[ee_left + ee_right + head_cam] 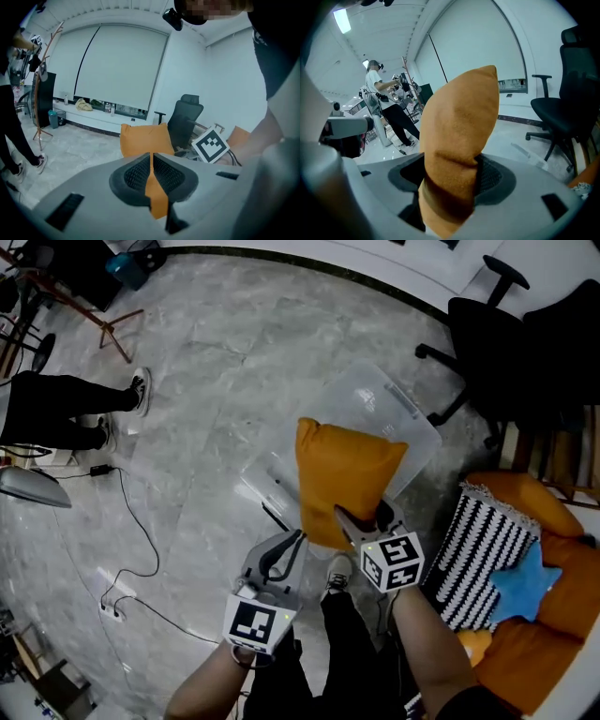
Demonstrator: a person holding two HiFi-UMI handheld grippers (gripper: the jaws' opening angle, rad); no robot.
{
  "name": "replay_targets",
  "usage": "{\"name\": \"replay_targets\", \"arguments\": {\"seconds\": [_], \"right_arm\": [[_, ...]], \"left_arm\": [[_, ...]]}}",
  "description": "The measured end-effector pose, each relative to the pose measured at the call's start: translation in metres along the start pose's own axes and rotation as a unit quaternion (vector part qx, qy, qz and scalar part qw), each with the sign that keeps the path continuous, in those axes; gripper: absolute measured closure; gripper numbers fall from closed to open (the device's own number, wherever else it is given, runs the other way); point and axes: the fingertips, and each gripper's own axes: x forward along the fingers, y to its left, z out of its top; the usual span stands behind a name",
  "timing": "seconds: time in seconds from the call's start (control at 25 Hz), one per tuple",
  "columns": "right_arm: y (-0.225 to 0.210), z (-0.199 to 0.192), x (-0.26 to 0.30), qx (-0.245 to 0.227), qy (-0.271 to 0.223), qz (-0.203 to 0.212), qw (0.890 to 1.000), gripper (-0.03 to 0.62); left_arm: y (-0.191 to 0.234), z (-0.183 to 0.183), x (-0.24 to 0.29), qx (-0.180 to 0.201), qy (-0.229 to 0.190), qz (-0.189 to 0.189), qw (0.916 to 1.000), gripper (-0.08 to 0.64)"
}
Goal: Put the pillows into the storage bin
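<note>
right gripper [361,521] clamps a thick fold of the orange pillow [342,474]; left gripper [284,552] pinches what seems its thin edge. both steady it above the storage bin [380,399].

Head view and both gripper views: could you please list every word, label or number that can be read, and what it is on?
No readable text anywhere.
Left marker cube and right marker cube: black-and-white square markers only, no letters.
Orange pillow and storage bin: no print visible.
</note>
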Motion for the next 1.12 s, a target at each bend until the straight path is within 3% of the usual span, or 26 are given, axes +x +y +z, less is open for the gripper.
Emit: {"name": "replay_targets", "arguments": {"seconds": [0.32,0.64,0.8,0.88,1.12], "right_arm": [[-0.018,-0.088,0.09,0.003,0.05,0.006,0.999,0.278],[-0.03,-0.155,0.139,0.013,0.081,0.001,0.997,0.256],[-0.041,-0.16,0.152,0.019,0.07,-0.021,0.997,0.192],[-0.044,-0.156,0.152,0.023,0.058,-0.034,0.997,0.232],[-0.031,-0.144,0.137,0.039,0.037,-0.023,0.998,0.207]], "left_arm": [[0.039,-0.084,0.036,-0.026,0.023,0.003,0.9994,0.551],[0.049,-0.139,0.046,-0.038,0.038,-0.003,0.9985,0.525],[0.052,-0.153,0.048,-0.046,0.044,-0.005,0.998,0.52],[0.053,-0.154,0.049,-0.048,0.044,-0.006,0.9978,0.519],[0.049,-0.141,0.045,-0.041,0.036,-0.012,0.9984,0.517]]}}
